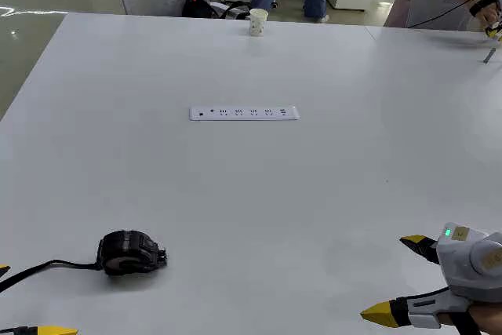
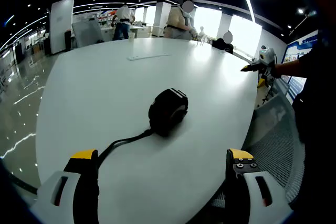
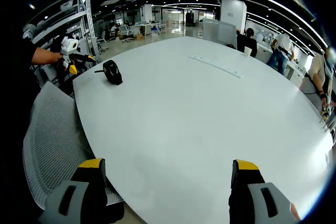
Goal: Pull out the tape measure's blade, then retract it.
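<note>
The left gripper's [image 2: 161, 156] jaws are standing wide apart and gripping nothing. A black strap [image 2: 121, 142] is trailing toward one yellow tip, and I cannot tell whether it is touching. The strap is leading to the tape measure [image 2: 168, 111], a black case lying on its side on the white table [image 1: 314, 178]. It is sitting well apart from the power strip [image 1: 244, 113], on the strip's near side and off to its left. The right gripper's [image 3: 168, 165] jaws are also gaping and empty; they are hanging over the table edge, nearer than the power strip and off to its right. Beyond the strip, at the far edge, a paper cup [image 1: 258, 22] is standing upright.
</note>
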Demonstrator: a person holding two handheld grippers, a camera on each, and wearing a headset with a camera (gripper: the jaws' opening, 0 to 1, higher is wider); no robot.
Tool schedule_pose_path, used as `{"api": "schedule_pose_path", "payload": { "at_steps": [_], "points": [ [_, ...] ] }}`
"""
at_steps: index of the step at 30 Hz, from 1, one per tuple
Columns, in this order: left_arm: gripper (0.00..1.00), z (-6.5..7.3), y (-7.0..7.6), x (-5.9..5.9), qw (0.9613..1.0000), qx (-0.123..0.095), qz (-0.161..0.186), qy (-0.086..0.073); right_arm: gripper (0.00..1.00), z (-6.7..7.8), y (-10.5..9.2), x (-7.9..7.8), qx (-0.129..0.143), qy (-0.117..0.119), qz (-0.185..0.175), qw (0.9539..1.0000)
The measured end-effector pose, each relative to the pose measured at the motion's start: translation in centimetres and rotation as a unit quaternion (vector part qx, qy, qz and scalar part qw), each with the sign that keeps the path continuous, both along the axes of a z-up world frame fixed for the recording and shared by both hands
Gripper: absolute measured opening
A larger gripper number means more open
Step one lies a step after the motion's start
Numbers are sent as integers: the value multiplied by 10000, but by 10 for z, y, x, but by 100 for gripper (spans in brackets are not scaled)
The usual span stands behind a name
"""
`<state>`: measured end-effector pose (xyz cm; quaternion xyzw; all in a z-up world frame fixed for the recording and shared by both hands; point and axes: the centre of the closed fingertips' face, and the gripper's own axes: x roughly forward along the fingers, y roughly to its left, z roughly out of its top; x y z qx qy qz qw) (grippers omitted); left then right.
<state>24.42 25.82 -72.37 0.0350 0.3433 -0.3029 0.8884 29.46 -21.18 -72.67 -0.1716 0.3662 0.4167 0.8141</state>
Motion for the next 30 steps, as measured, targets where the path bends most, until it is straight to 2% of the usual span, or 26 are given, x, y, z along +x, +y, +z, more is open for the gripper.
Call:
{"api": "schedule_pose_path", "payload": {
  "at_steps": [8,16,18,21,22,23,26,30],
  "points": [
    [99,-1,-2,-3,10000,11,-40,39,99,-2,-1,-5,-21,42,13,10000],
    [99,-1,-4,-1,10000,23,-58,67,99,-6,-1,-5,-65,70,92,9999],
    [99,-2,-3,-1,9999,50,-47,102,99,-5,-2,-2,-73,-38,111,9999],
    [99,-2,-2,0,9999,81,-69,73,99,-2,-2,3,75,-44,11,10000],
    [99,-1,-4,0,9999,31,-121,97,99,-2,-4,6,117,-53,-23,9999],
    [99,0,-4,0,9999,38,-148,59,99,-1,-4,10,163,-120,-1,9998],
    [99,0,-5,0,9998,59,-200,37,99,-2,-6,16,27,-307,132,9994],
    [99,-3,-4,2,9993,159,-330,90,99,-1,-1,17,60,-300,314,9990]
  ]
}}
